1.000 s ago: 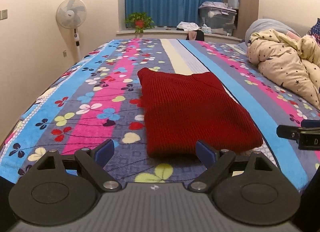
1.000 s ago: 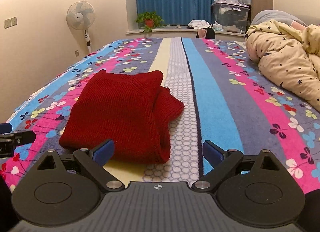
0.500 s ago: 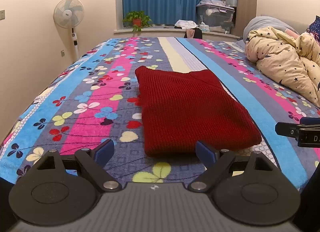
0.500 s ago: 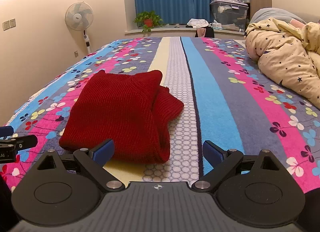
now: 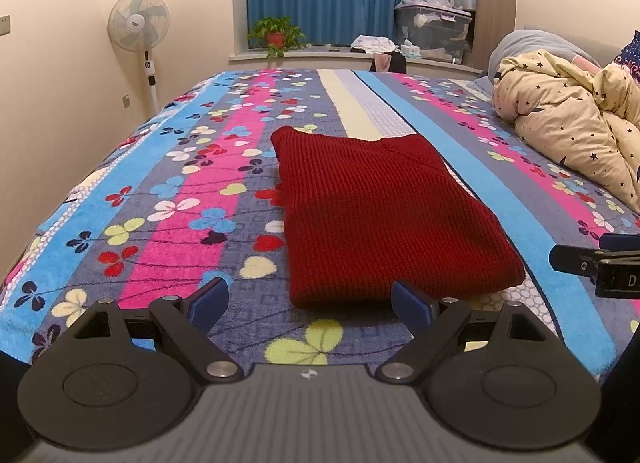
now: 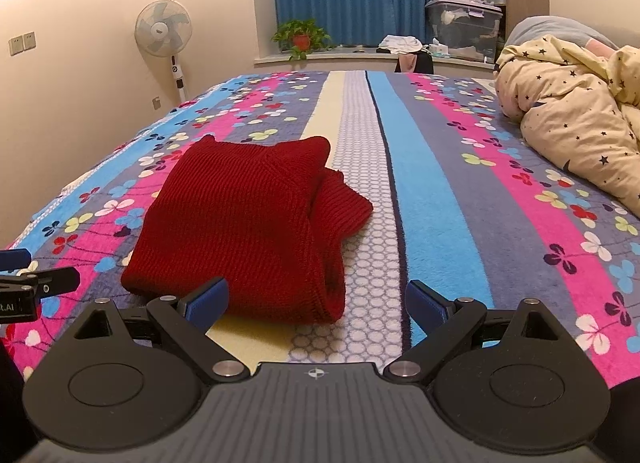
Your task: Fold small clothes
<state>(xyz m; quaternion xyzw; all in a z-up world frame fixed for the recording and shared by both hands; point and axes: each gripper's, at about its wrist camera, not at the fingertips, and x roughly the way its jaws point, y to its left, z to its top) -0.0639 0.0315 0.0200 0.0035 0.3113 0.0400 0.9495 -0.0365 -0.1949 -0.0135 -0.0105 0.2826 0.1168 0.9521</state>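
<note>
One red knitted sweater [image 5: 384, 215] is lying folded on the striped floral bedspread [image 5: 168, 199], at about twelve o'clock from the left gripper [image 5: 310, 301] and at about eleven o'clock from the right gripper [image 6: 316, 299]. It is being kept near the front edge of the bed, probably so that both grippers can reach it without stretching. In the right wrist view a doubled layer is being shown along its right side, with a tucked part bulging out at two o'clock from the garment's middle; this is judged to be a sleeve folded in, though that cannot be told for certain.

Both grippers are being held just short of the sweater's near hem, tilted down toward the bed. The jaws of each are being kept spread wide with nothing between them, and no pad is being pressed on the cloth. This is judged to be a pause either before another fold or after the last one.

Counted: one sweater, two grippers, one cream star-printed duvet [image 6: 576, 119] bunched at two o'clock, one standing fan [image 5: 139, 23] at ten o'clock, one potted plant [image 5: 276, 34] on the sill, one clear storage bin [image 5: 434, 29].
</note>
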